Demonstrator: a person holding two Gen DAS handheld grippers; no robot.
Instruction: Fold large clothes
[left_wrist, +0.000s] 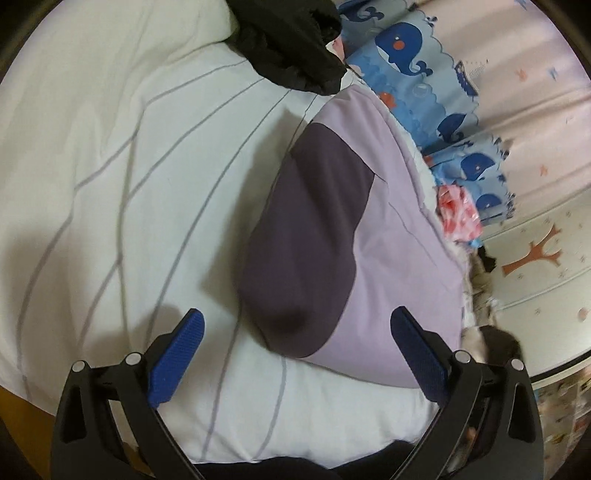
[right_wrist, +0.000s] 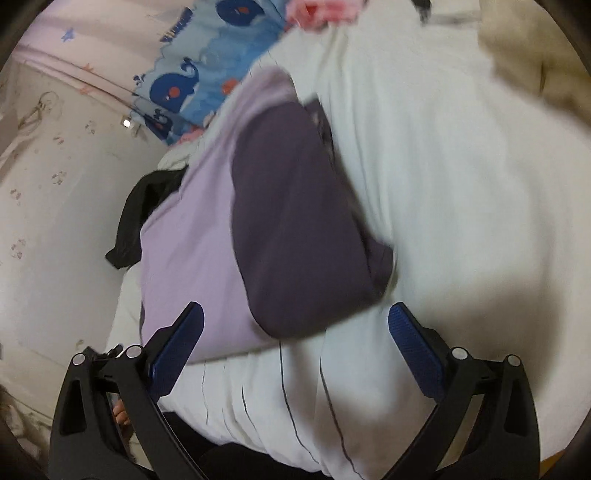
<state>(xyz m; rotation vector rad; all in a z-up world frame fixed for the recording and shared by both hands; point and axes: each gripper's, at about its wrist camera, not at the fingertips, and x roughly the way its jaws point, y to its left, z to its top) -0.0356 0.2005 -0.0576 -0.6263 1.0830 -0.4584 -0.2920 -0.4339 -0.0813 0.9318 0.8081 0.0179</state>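
Two tongs, left (left_wrist: 295, 350) and right (right_wrist: 295, 347), both spread wide and empty above the bed. Your lilac-and-dark-purple garment (left_wrist: 332, 240) lies folded into a compact slab on the striped white duvet (left_wrist: 129, 166); likely final fold or done. Long axis runs away from you.

Garment: you have one big piece of clothing (left_wrist: 388, 229), folded into a thick, puffy bundle.
Colours: it is light purple, with a wide dark purple-grey part (left_wrist: 306, 236) lying on top.
Dark part: in your left view it runs from far to near down the left half of the bundle and ends in a round edge near you.
Place: it lies flat on the white bed cover with thin grey lines (left_wrist: 122, 177).
Right view: you see the same bundle (right_wrist: 192, 236) a bit blurry, with the dark part on its right side.
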